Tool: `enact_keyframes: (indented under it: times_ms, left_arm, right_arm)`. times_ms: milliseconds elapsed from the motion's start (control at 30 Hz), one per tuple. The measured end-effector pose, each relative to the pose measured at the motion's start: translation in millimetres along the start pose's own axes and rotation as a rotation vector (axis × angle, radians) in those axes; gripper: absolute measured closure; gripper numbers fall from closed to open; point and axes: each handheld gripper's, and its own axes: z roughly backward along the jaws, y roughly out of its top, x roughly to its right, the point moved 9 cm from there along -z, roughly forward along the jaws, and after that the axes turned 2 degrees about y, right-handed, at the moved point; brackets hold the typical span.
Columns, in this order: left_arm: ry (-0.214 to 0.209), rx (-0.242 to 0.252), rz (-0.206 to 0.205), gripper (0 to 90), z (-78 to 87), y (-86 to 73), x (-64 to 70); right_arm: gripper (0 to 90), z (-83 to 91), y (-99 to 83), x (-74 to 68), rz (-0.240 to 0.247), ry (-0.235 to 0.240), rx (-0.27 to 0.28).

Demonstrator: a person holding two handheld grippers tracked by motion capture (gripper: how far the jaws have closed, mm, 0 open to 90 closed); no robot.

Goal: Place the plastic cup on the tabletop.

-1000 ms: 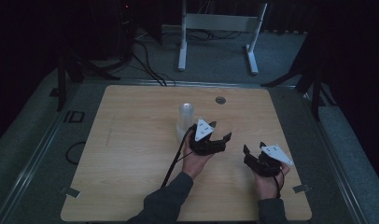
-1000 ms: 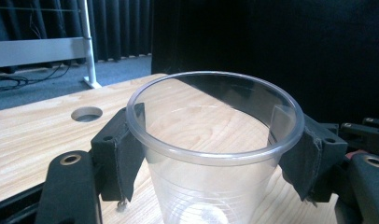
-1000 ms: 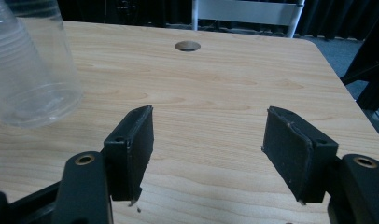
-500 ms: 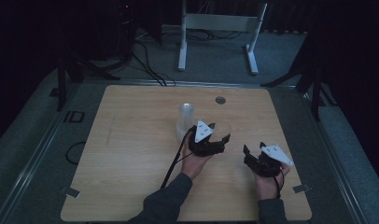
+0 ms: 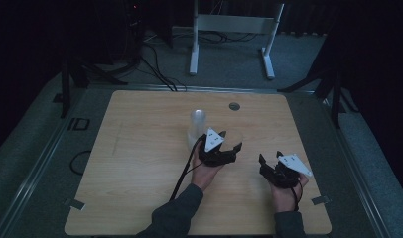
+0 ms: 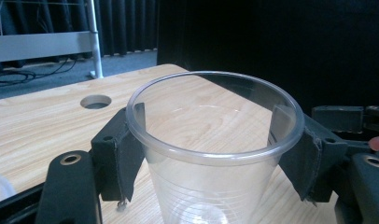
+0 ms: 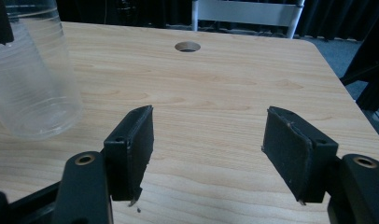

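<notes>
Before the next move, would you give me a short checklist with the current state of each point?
1. Cup sits between the left gripper pads, one at each side just under the rim: ok.
2. Cup upright: ok.
3. Grip firm enough to lift: cannot tell.
4. Right gripper open and holding nothing: ok.
5. Right gripper apart from the left one on the table: ok.
</notes>
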Motion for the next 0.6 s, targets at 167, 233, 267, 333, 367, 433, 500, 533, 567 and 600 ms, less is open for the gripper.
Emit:
enact_keyframes:
  times_ms: [167,233,267,333,367,433,500,533,567,600]
  left_arm:
    - [0.009,-0.006,0.002,28.6,-0.2,-5.7,-3.5]
    - [0.007,-0.006,0.003,28.7,-0.5,-7.2,-3.5]
    - [0.007,-0.01,0.0,28.6,-0.4,-8.0,-3.7]
    - [0.007,-0.011,-0.003,28.6,-0.6,-8.9,-3.8]
    - [0.007,-0.011,-0.003,28.6,-0.8,-9.2,-3.9]
    - [0.009,-0.013,-0.005,28.6,-1.1,-10.7,-3.7]
    - [0.008,-0.014,-0.007,28.6,-1.2,-11.5,-3.5]
    - [0.009,-0.014,-0.01,28.6,-1.4,-12.1,-3.6]
    - [0.008,-0.016,-0.01,28.6,-1.5,-12.9,-3.5]
    - [0.009,-0.016,-0.01,28.6,-1.7,-13.5,-3.6]
  right_arm:
    - [33.2,0.1,0.2,0.3,-0.001,0.001,0.0]
    - [33.2,0.1,0.2,0.1,0.0,0.001,0.0]
    - [33.2,0.1,0.2,0.0,0.001,0.002,0.0]
    - [33.1,0.0,0.2,-0.1,0.001,0.002,0.0]
    - [33.1,0.0,0.2,-0.1,0.001,0.002,0.0]
    - [33.2,0.0,0.1,0.0,0.001,0.002,0.0]
    - [33.1,0.0,0.1,0.0,0.0,0.003,-0.001]
    - [33.2,0.0,0.1,-0.1,0.001,0.002,0.0]
    - [33.1,0.0,0.1,-0.1,0.0,0.003,0.0]
    - [33.2,0.0,0.1,-0.1,0.0,0.003,-0.001]
